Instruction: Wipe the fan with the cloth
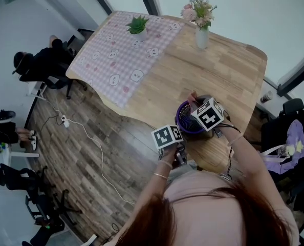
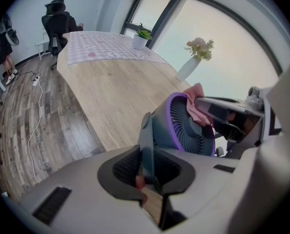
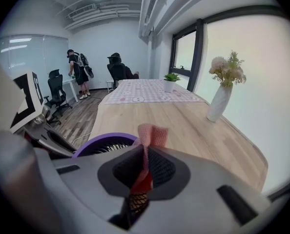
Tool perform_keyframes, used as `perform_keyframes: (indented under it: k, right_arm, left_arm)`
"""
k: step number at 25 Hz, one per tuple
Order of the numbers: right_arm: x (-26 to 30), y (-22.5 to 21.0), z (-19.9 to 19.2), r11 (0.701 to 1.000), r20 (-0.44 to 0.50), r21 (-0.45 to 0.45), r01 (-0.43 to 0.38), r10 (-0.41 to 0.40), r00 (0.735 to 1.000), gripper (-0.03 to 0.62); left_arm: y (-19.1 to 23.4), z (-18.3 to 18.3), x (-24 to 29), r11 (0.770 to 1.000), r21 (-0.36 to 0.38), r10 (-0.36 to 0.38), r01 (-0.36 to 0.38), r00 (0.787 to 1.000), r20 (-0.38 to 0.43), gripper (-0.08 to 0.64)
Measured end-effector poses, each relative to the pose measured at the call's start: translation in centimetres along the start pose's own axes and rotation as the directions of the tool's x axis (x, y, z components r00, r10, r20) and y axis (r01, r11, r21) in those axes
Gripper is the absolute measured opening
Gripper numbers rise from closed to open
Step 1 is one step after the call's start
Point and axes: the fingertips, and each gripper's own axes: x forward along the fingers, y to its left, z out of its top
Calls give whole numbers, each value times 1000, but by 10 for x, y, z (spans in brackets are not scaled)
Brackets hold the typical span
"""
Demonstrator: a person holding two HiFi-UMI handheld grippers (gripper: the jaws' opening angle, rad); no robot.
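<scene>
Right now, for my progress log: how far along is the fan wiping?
Done: left claw clamps the fan, right claw grips the pink cloth. In hand: cloth rests against the purple rim. Left: wiping the grille; how much is clean can't be told.

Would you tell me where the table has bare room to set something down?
Bare wood spans the table between the tablecloth, the vase and the fan. The near edge is crowded: the left gripper grips the fan, the right gripper holds the cloth against its rim.
</scene>
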Motion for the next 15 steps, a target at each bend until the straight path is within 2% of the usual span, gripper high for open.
perform_keyframes:
  k: [15]
  right_arm:
    - [-14, -13, -16, 985, 9, 171, -19, 18, 1000, 25]
  left_arm:
    - [0, 1, -1, 999, -36, -7, 8, 1000, 18, 63]
